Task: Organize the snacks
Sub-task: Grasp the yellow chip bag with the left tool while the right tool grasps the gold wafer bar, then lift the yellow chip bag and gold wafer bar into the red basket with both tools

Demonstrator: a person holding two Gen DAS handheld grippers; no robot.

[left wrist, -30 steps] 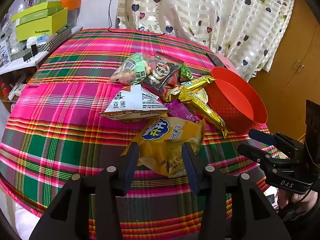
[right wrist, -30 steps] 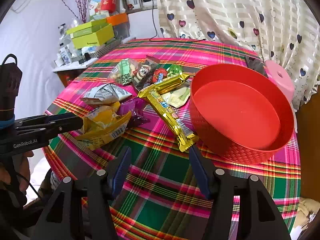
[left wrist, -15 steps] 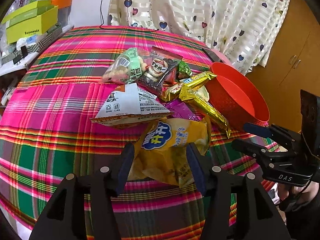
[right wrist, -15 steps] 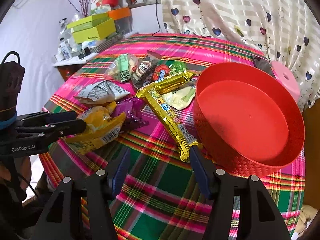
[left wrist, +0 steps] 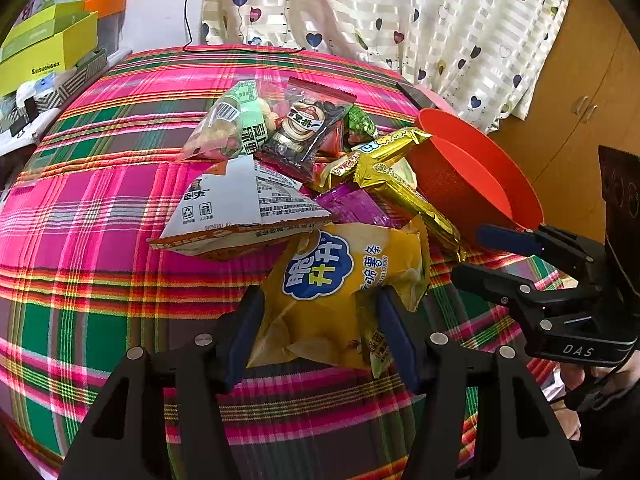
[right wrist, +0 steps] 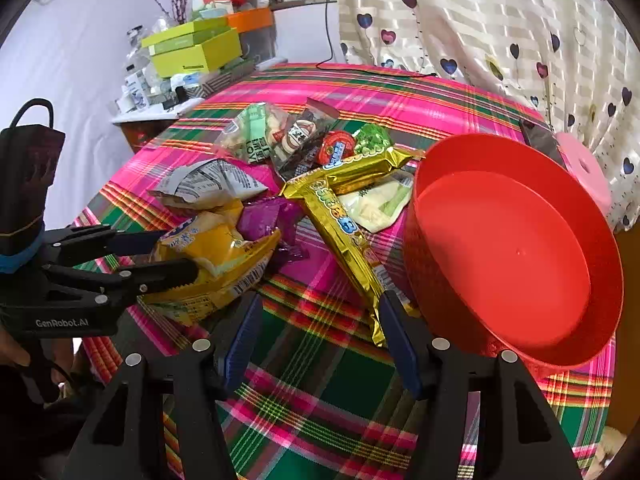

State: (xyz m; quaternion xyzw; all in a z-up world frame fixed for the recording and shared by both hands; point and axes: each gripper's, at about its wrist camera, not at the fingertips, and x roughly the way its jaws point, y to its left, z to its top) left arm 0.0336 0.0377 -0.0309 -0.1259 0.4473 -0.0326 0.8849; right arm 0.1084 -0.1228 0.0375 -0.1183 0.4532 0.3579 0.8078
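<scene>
Now that the left gripper (left wrist: 320,332) has widened its jaws and closed in, the yellow chip bag (left wrist: 344,292), lying beside the red bowl (left wrist: 476,184), sits between them unpinched, seemingly ready for grasping. In the right wrist view, the right gripper (right wrist: 320,340) stands open and empty near the bowl, one tip by the gold bar (right wrist: 340,224).

Purple packet (left wrist: 352,208): lying mostly hidden under the gold bar (left wrist: 400,184) and the white bag (left wrist: 244,204).
Yellow chip bag (left wrist: 340,296): its lower corners sitting behind the left gripper's (left wrist: 320,320) fingers.
Small print on the white bag: showing too small to read.
Dark flat object (right wrist: 538,140): lying partly hidden behind the red bowl (right wrist: 440,280).
</scene>
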